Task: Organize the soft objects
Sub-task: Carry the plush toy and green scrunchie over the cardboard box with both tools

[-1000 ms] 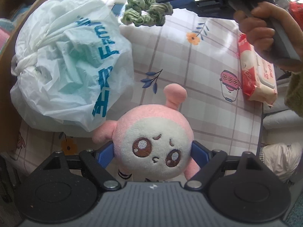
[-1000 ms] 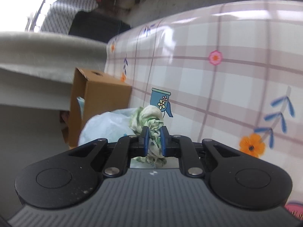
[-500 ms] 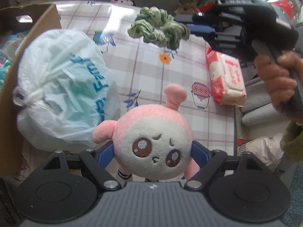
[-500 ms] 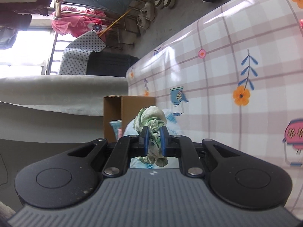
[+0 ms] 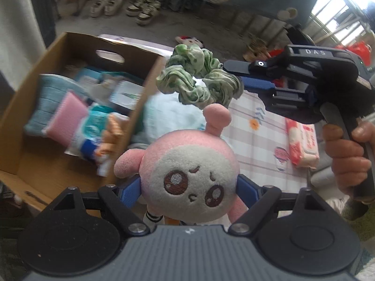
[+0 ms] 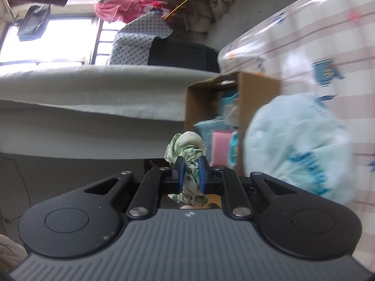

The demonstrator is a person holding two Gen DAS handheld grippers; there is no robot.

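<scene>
Both tools are loaded. Left gripper has its blue pads pressed against the sides of a pink plush toy, whose round face looks back at the camera. Ahead of it and above, the right gripper pinches a green scrunchie between nearly closed jaws, a hand on its handle. Beyond both tools lies an open cardboard box of soft packs, a white plastic bag just beside it on the checked tablecloth.
</scene>
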